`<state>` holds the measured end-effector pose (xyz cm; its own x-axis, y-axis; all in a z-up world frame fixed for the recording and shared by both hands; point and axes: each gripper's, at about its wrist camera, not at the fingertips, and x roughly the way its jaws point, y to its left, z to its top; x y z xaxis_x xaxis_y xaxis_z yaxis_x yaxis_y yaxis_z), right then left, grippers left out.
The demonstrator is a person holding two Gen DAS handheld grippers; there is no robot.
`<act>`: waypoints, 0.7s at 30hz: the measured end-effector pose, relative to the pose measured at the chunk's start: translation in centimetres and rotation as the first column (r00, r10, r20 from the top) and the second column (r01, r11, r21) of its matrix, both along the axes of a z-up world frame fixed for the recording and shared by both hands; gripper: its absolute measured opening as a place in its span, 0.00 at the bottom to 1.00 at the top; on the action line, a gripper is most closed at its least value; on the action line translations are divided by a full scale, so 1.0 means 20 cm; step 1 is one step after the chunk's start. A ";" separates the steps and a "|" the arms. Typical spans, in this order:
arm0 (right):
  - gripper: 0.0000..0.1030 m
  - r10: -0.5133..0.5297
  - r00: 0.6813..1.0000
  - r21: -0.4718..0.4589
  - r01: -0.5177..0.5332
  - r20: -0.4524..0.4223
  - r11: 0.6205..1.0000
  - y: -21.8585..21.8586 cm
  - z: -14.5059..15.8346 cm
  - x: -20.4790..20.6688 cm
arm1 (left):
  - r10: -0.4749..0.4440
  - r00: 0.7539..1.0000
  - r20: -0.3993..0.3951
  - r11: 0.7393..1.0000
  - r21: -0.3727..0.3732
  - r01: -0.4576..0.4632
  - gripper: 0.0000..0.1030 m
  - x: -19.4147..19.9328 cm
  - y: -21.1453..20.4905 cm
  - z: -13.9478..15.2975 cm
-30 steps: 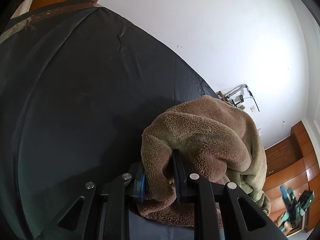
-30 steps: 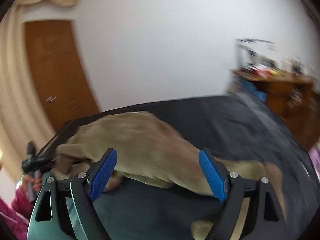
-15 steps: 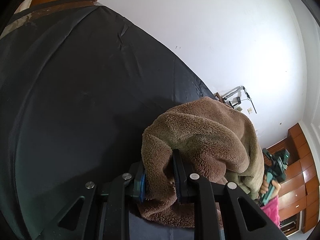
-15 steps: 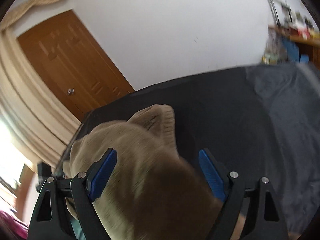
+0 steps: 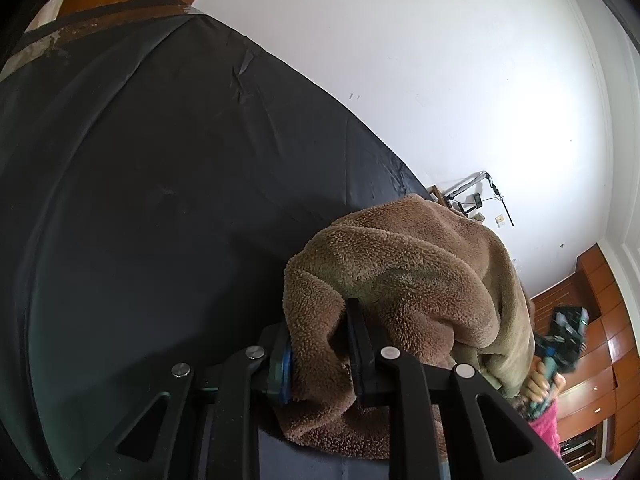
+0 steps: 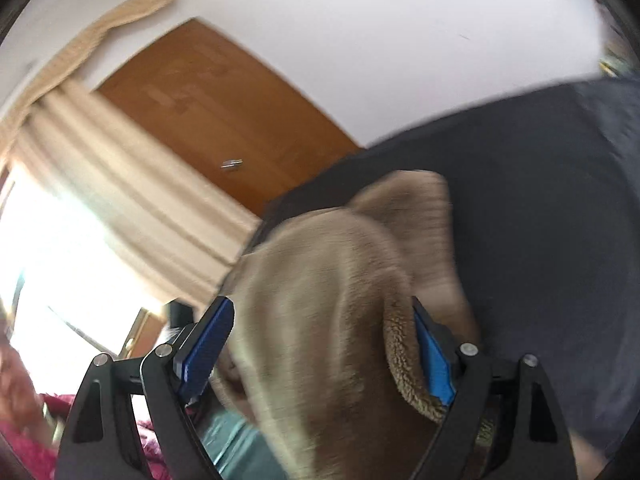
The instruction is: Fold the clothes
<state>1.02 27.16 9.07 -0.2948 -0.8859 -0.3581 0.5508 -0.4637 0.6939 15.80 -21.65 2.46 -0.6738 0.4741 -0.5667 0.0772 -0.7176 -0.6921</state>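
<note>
Left gripper [image 5: 320,344]: clenching a bunched fold of the brown fleece garment [image 5: 404,280] at lower centre of the left wrist view; grip and framing matching the frame a second ago.
Garment, left view: heaping up right of centre over the black-covered desk [image 5: 160,200], its lower edge lying on the cover.
Right gripper [image 6: 320,344]: jaws standing wide, not pressing; the garment [image 6: 332,320] is filling the gap between the blue pads [image 6: 206,344], a fleecy edge lying against the right pad.
Change, right view: a second ago the garment was lying beyond the fingers; now it is between them, blurred.
Change, left view: the right gripper [image 5: 560,336], held in a hand [image 5: 538,386], is now sitting higher at the right edge.
Background: wooden door [image 6: 224,120] and curtain [image 6: 120,184] now occupying upper left.
</note>
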 end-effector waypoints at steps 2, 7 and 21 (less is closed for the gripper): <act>0.85 0.063 0.996 -0.004 -0.064 -0.056 0.998 -0.06 0.06 0.13 | -0.002 1.000 0.000 1.000 0.000 0.002 0.22 0.01 -0.02 0.00; 0.85 0.102 0.985 0.183 -0.076 -0.138 0.980 -0.21 0.11 0.37 | 0.001 1.000 0.000 1.000 0.000 -0.001 0.22 0.04 -0.02 0.00; 0.85 0.064 0.962 0.463 0.070 -0.266 0.884 -0.50 0.03 0.55 | 0.010 1.000 0.000 1.000 -0.003 -0.010 0.22 0.05 -0.01 0.01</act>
<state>11.97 17.16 9.71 -0.4398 -0.6357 -0.6344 0.6812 -0.6965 0.2256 16.82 -21.84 2.70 -0.6788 0.4656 -0.5679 0.0842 -0.7189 -0.6900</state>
